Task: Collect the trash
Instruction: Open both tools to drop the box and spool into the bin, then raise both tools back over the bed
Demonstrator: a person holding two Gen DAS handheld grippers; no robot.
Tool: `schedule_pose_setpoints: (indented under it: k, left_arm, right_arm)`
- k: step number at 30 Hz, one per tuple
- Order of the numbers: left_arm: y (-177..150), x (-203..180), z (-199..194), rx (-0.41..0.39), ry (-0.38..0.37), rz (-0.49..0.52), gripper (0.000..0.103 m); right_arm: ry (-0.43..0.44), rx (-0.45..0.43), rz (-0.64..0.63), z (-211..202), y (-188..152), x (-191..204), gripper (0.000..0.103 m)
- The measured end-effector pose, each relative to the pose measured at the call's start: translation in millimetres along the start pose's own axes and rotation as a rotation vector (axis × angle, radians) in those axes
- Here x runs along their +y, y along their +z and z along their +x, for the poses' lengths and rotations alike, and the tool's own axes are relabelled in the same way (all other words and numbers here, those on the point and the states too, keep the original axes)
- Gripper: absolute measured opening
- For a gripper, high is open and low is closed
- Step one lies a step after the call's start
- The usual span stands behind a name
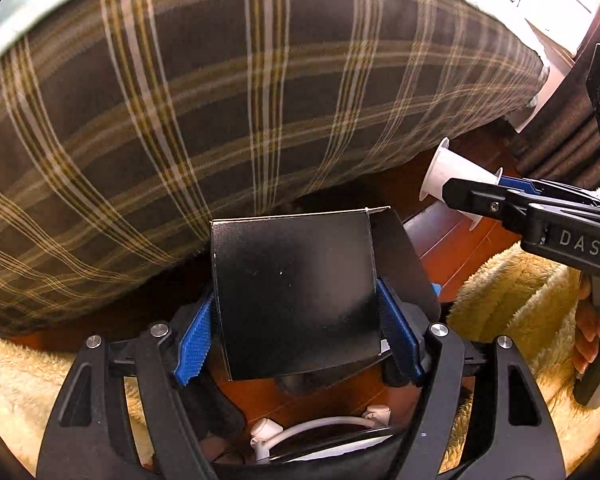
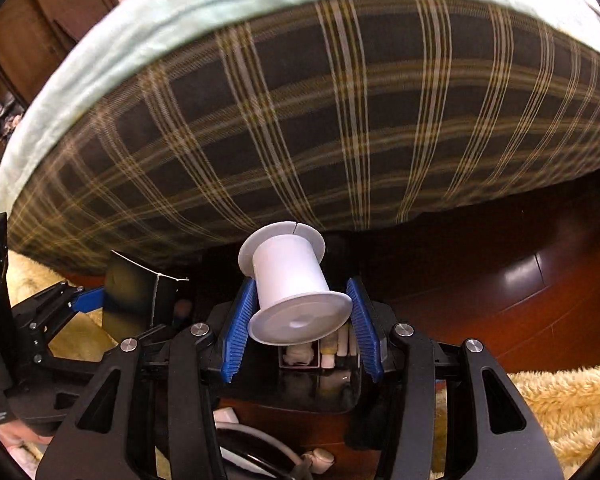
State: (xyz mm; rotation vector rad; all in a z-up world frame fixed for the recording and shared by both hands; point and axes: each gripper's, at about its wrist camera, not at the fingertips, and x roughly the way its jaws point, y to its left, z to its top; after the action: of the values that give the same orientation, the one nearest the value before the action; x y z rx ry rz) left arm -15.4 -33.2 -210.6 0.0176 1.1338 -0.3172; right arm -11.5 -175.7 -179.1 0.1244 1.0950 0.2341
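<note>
Left gripper [image 1: 296,320] grips a black box [image 1: 296,292]; right gripper [image 2: 300,324] grips a white spool [image 2: 292,284]. Lower both steadily over the dark bin [image 2: 300,392] before releasing.

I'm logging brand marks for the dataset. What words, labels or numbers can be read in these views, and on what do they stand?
"DAS": white letters on the black body of the right gripper, seen from the left wrist view; the word may run on past the frame edge.
Black box: no print visible.
White spool: no print visible.
</note>
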Motion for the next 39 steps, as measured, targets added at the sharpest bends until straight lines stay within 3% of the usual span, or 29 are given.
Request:
schedule_pose_setpoints:
  k: [15,18,24,28,33,39]
  left_arm:
    - [1.3,7.6,12.3,0.031,-0.012,-0.020,0.072]
    - [1.0,8.6,11.5,0.029,-0.011,-0.018,0.077]
    - [-0.2,7.6,6.0,0.012,-0.008,-0.015,0.082]
    - [3.3,5.9,-15.1,-0.036,-0.009,0.000,0.085]
    - [13.1,-0.8,-54.5,-0.149,0.012,0.038,0.088]
    - [35.2,6.9,-104.3,-0.250,0.039,0.024,0.088]
  right_arm:
    - [-0.002,0.006,-0.034,20.4,-5.7,34.9,0.049]
    - [-0.002,-0.007,-0.019,17.1,-2.3,32.1,0.066]
    - [0.005,-0.033,0.014,14.3,3.1,24.8,0.069]
    - [0.030,-0.087,0.038,1.6,6.3,19.6,0.075]
    - [0.089,-0.175,0.041,-29.0,17.1,24.6,0.086]
    - [0.050,-0.254,-0.045,-77.5,44.1,39.8,0.090]
